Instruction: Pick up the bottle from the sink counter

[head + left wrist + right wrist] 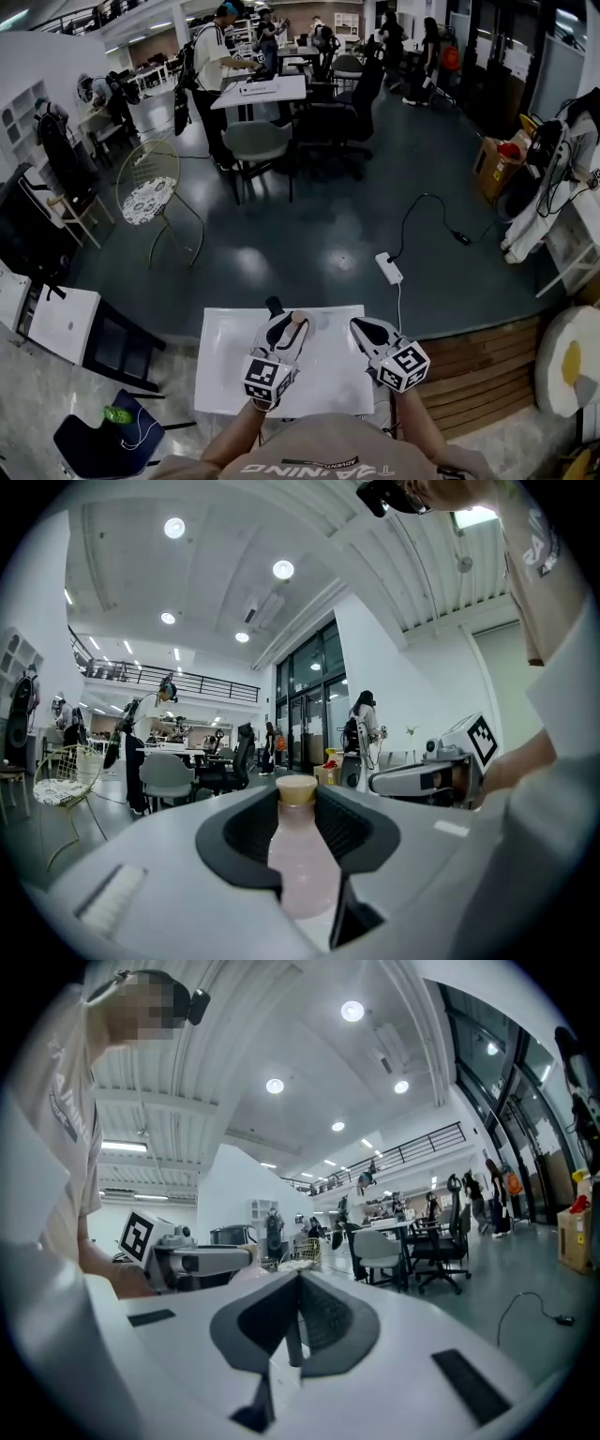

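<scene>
Both forearms (236,433) reach forward past the near edge of the tabletop (225,375). The left gripper (284,323) (298,808) points away and slightly right, its jaws clamped on the sides of the bottle (302,855). Just beside it, the right gripper (364,330) (298,1312) angles left, jaws pressed together with nothing between them.

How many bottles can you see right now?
1. The bottle, pale pink with a tan cap, is clamped in the left hand-held gripper over the white table. Others could be hidden in the far-off clutter.
</scene>
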`<state>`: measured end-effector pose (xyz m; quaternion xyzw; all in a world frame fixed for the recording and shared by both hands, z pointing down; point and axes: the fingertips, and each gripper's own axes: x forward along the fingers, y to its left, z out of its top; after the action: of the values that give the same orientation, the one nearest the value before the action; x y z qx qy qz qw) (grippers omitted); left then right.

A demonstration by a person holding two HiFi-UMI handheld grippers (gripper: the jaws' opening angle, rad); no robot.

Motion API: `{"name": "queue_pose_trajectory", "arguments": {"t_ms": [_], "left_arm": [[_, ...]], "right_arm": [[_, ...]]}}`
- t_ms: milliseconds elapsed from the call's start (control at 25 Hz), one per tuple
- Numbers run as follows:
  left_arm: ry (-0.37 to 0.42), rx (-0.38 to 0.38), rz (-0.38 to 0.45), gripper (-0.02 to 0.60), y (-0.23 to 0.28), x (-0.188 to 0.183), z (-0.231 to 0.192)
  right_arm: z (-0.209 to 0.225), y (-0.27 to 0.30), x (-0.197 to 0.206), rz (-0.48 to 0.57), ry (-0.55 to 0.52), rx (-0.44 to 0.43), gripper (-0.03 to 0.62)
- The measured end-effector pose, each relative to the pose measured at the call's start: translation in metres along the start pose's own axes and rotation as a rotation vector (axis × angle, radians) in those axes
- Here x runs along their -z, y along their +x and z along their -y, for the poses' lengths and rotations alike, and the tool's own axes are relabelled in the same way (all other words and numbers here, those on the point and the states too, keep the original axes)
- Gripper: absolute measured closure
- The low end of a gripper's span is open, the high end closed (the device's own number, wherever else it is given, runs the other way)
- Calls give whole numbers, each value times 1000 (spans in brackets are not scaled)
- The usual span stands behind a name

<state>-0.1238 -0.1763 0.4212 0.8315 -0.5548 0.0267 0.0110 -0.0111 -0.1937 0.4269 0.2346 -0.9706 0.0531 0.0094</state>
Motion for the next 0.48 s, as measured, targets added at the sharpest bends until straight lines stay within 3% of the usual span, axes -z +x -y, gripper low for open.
{"name": "queue_pose_trajectory", "arguments": {"t_ms": [480], "left_arm": [[9,32,-17,454,1,7,11]], "right_arm": [[-6,-11,10,-11,-5,10,587]]}}
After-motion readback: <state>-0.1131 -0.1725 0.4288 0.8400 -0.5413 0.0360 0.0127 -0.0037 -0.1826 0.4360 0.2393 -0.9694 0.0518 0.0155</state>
